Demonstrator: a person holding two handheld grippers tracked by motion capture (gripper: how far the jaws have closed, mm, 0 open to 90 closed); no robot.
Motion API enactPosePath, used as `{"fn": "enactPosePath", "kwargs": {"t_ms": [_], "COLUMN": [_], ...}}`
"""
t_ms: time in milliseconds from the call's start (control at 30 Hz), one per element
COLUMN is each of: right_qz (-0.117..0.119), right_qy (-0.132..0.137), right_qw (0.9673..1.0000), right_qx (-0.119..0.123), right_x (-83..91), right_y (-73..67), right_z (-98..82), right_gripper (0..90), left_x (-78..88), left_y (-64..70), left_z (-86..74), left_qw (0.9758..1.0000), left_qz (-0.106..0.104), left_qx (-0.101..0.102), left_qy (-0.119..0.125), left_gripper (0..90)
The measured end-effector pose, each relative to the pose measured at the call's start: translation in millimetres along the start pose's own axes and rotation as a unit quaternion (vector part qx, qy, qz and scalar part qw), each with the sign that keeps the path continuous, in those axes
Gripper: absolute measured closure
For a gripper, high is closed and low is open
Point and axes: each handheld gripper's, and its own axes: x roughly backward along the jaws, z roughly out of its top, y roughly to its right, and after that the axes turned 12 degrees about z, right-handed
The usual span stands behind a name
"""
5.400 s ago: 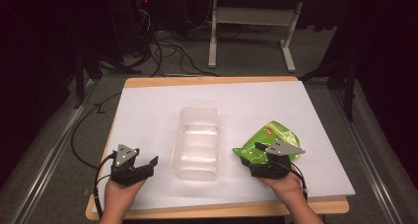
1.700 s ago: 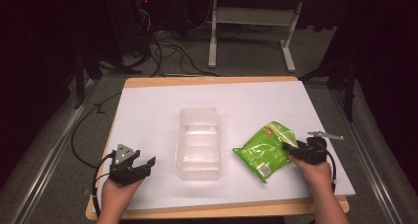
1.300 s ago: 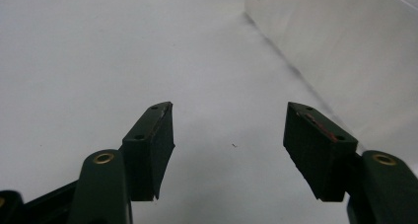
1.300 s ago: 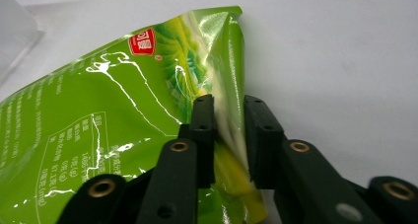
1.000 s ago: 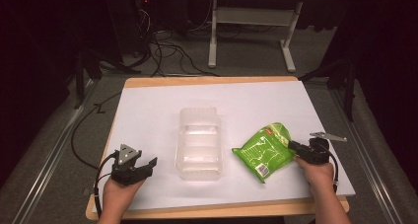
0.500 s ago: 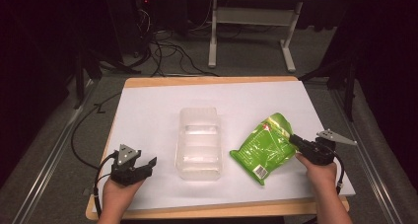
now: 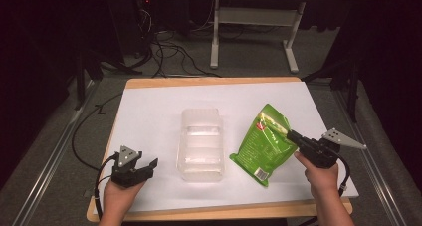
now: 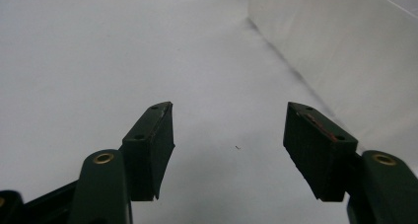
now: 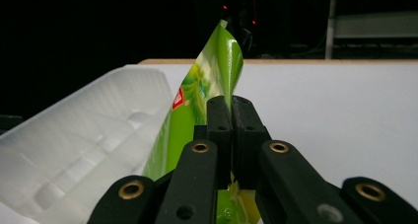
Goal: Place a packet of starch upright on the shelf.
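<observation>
My right gripper (image 7: 293, 135) is clamped on the green bag's (image 7: 263, 142) right edge and has tipped it up off the table (image 7: 149, 106) — ready to carry left into the clear tray (image 7: 200, 144). My left gripper (image 7: 149, 167) waits near-left, jaws apart and holding nothing.

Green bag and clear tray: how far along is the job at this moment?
Done: the right claw is shut on the edge of the green bag and has it tilted up beside the clear plastic tray. In hand: lifting the bag. Left, probably: carrying it over and setting it in the tray, which has nothing in it. The left claw rests open on the white table, apart from the tray.
</observation>
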Motion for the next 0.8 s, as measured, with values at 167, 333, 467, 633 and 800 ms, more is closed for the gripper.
{"fn": "enactPosePath", "kwargs": {"t_ms": [167,333,467,633,800], "right_qz": [0.019,0.018,0.004,-0.012,-0.028], "right_qy": [0.015,0.024,0.032,0.039,0.055], "right_qw": [0.9991,0.9979,0.9970,0.9958,0.9947], "right_qx": [0.036,0.058,0.070,0.082,0.083], "right_x": [-3.7,-5.7,-5.4,-5.9,-1.0], "right_y": [-23.4,-36.6,-39.7,-40.1,-39.6], "right_z": [12.4,19.2,23.9,28.5,29.7], "right_gripper": [89.6,89.8,90.0,90.0,89.9], "left_x": [0.1,0.0,1.2,0.4,1.1], "left_y": [0.0,-0.1,-0.4,-0.9,-1.2], "left_z": [-0.2,-0.2,0.0,0.1,0.5], "left_qw": [1.0000,1.0000,1.0000,1.0000,1.0000], "left_qz": [0.000,0.001,0.001,0.001,0.000], "left_qx": [0.001,0.002,0.001,0.003,0.001], "left_qy": [0.001,0.002,0.004,0.005,0.006], "left_gripper": [36.6,36.6,36.6,36.6,36.6]}}
